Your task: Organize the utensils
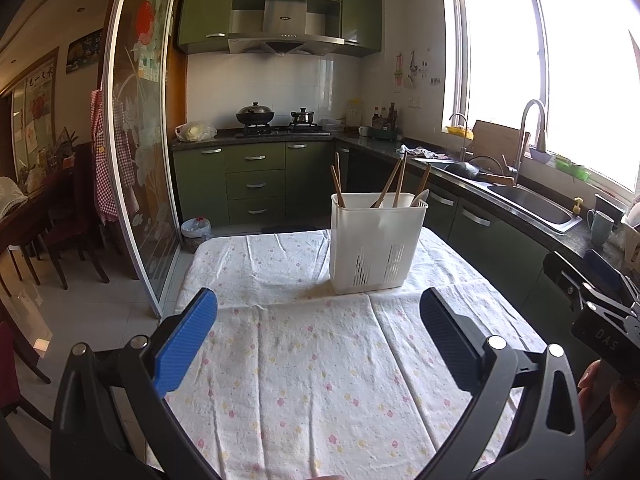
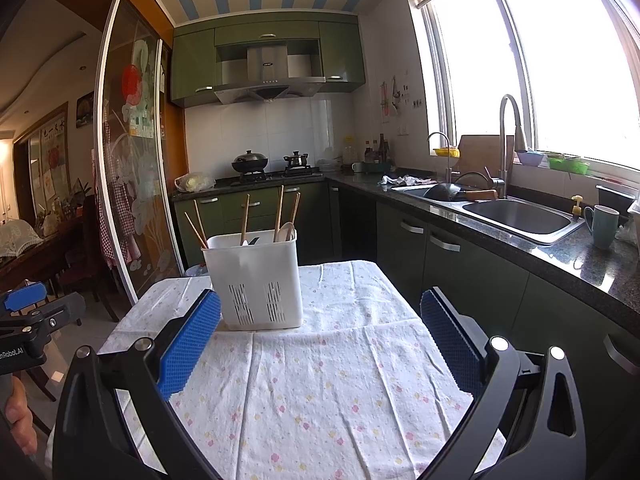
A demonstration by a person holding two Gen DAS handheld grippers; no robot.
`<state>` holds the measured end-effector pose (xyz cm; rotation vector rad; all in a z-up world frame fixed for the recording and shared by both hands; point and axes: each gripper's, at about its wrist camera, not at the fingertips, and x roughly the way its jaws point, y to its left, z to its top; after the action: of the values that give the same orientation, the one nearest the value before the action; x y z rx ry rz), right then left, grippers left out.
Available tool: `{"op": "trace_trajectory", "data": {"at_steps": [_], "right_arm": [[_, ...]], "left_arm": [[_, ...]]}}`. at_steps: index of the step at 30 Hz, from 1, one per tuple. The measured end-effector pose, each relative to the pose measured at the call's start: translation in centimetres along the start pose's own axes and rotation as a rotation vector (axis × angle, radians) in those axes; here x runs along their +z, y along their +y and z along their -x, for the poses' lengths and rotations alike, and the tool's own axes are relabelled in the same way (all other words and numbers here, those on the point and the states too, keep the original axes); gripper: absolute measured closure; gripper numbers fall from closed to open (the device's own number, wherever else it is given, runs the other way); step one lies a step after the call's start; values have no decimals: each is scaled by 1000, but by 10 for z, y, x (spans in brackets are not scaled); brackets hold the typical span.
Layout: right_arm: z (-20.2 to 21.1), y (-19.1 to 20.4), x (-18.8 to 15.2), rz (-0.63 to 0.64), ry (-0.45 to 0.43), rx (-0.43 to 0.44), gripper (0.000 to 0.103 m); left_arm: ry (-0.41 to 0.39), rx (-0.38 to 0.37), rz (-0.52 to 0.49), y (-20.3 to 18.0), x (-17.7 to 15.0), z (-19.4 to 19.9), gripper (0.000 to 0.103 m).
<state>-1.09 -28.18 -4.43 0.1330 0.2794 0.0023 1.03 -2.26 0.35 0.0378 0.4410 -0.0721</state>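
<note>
Plainly, both tools hang over a worktop (image 1: 320, 380) covered with a white cloth (image 2: 320, 392) dotted with small pink and yellow flowers. The left tool (image 1: 318, 332) has its blue-padded fingers (image 1: 186, 344) spread wide with nothing between them, only bare cloth below. The right tool (image 2: 320, 336) is likewise spread wide and holds nothing; in the right wrist view its left pad sits just in front of the lower corner of the caddy, though whether it touches cannot be told.

Toward the far end of the worktop stands a white plastic utensil caddy (image 1: 376, 248), upright, with slotted vents low on its front wall. Several wooden chopsticks (image 1: 398, 180) lean out of it at different angles, one pair at the left corner and the others toward the right. A pale spoon (image 2: 286, 230) rests in the right part, its bowl showing above the rim. Something dark lies near the middle of the caddy, too small to name.

At the right edge of the left wrist view the other tool's black body appears beside the worktop, with part of a hand (image 1: 592, 380) below it. Behind the worktop runs a kitchen counter with a steel sink (image 2: 520, 216), a tall faucet (image 2: 506, 136) and a green mug (image 2: 602, 226).
</note>
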Motion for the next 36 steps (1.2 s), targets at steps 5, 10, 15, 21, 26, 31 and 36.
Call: {"op": "trace_trajectory", "data": {"at_steps": [5, 10, 15, 21, 26, 31, 36], "right_arm": [[0, 0, -1, 0, -1, -2, 4], [-2, 0, -2, 0, 2, -4, 4], [-3, 1, -3, 1, 2, -5, 4], [-4, 0, -4, -1, 4, -9, 4], [-5, 0, -5, 0, 6, -9, 4], [-7, 0, -7, -1, 12, -12, 4], [-10, -1, -8, -4, 16, -15, 4]], "left_arm": [[1, 3, -1, -1, -1, -1, 7], [4, 4, -2, -2, -1, -2, 7], [11, 7, -12, -3, -3, -6, 7], [14, 8, -11, -4, -5, -8, 6], [19, 1, -14, -4, -5, -9, 7], [5, -6, -24, -5, -7, -11, 7], [2, -11, -31, -6, -9, -14, 7]]}}
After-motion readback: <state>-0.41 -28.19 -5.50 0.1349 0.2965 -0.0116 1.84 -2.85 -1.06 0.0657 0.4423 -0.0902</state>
